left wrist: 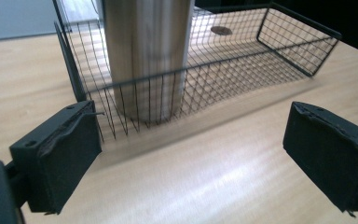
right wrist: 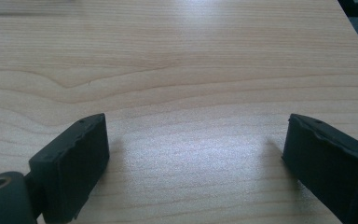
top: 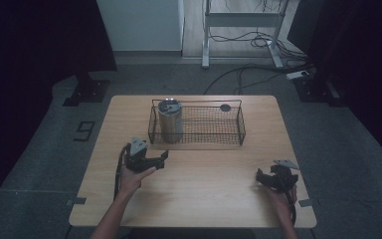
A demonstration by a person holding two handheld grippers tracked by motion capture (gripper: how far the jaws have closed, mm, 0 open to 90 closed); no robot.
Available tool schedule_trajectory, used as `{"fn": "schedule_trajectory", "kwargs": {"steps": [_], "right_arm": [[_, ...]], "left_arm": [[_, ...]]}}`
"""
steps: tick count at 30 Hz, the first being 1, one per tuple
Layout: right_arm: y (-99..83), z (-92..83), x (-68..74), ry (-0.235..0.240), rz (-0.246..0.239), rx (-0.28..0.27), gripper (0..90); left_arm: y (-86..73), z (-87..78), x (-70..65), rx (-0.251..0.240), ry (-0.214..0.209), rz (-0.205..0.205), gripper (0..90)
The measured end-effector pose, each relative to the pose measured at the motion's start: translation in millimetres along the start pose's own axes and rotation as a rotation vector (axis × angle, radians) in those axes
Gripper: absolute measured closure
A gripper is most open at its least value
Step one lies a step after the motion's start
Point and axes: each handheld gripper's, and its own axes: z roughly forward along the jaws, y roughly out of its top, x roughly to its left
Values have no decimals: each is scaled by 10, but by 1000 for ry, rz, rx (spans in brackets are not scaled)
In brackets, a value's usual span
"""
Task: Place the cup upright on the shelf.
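Left gripper [top: 162,158] sits just before the wire basket [top: 197,141], fingers wide, empty, facing the metal can [top: 170,119]. Right gripper [top: 261,177] rests on the tabletop [top: 204,179], fingers wide, empty.

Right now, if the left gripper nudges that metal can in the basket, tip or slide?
The metal can stands upright and tall against its base, so a high push probably tips it. The wire basket wall beside it may catch it. The smooth side looks slippery.

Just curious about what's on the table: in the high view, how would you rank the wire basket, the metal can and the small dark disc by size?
1. wire basket
2. metal can, standing in the basket's left end
3. small dark disc, by far the smallest
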Motion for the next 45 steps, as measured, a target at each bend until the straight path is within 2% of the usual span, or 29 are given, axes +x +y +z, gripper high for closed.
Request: {"fn": "schedule_trajectory", "kwargs": {"steps": [4, 9, 16, 24, 45], "right_arm": [[0, 0, 0, 0, 0, 0, 67], [0, 0, 0, 0, 0, 0, 68], [0, 0, 0, 0, 0, 0, 67], [0, 0, 0, 0, 0, 0, 67], [0, 0, 0, 0, 0, 0, 67]], "left_arm": [[-105, -78, -24, 9, 9, 18, 39], [-189, -119, -15, 28, 13, 19, 42], [-292, -157, 30, 38, 13, -7, 44], [-393, -207, 2, 51, 9, 9, 44], [-506, -187, 16, 95, 6, -6, 48]]}}
